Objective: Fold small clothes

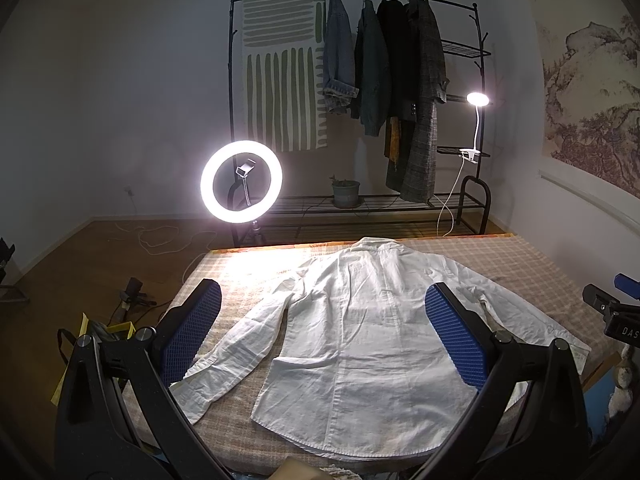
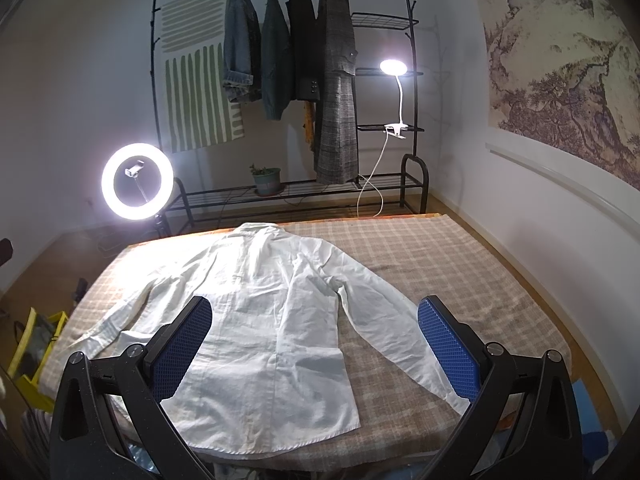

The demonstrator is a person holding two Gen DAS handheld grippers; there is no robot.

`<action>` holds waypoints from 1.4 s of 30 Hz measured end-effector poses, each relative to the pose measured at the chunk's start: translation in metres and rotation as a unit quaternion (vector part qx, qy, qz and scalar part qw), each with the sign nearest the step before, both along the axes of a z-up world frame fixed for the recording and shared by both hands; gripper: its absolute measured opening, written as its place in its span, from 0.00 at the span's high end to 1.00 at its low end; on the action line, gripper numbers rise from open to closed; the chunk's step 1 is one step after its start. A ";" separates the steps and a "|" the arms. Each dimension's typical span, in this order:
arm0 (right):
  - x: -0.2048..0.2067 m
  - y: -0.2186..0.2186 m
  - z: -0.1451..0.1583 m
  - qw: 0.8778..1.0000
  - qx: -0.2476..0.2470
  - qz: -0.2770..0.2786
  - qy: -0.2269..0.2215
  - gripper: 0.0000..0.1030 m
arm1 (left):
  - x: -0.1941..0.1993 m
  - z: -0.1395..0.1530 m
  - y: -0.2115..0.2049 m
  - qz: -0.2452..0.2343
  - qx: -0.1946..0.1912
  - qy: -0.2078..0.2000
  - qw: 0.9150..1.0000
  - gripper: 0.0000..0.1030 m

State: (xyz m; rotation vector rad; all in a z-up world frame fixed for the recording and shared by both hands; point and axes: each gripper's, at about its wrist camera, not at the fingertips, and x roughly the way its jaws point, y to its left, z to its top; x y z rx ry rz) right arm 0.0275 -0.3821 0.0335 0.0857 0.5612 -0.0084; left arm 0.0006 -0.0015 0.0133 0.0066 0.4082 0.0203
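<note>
Background: black metal garment rack (image 2: 412, 80) on the far wall, hung with a denim jacket (image 2: 239, 52), dark green jacket (image 2: 275, 64), black coat (image 2: 302, 40) and grey plaid coat (image 2: 338, 88). Green-striped cloth (image 2: 196, 96) draped at the rack's left end. Potted plant (image 2: 266, 180) on the bottom shelf. Clip-on lamp (image 2: 394, 68) lit, clamped to a side shelf. Ring light (image 2: 137, 179) lit, on the floor left. Landscape mural (image 2: 560, 60) on right wall. Yellow bag (image 2: 32, 344) on the floor.
</note>
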 end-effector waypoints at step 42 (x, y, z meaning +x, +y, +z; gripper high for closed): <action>0.120 0.099 -0.070 0.989 0.035 0.137 0.036 0.23 | 0.174 -0.168 0.196 0.082 -0.078 0.171 0.979 0.44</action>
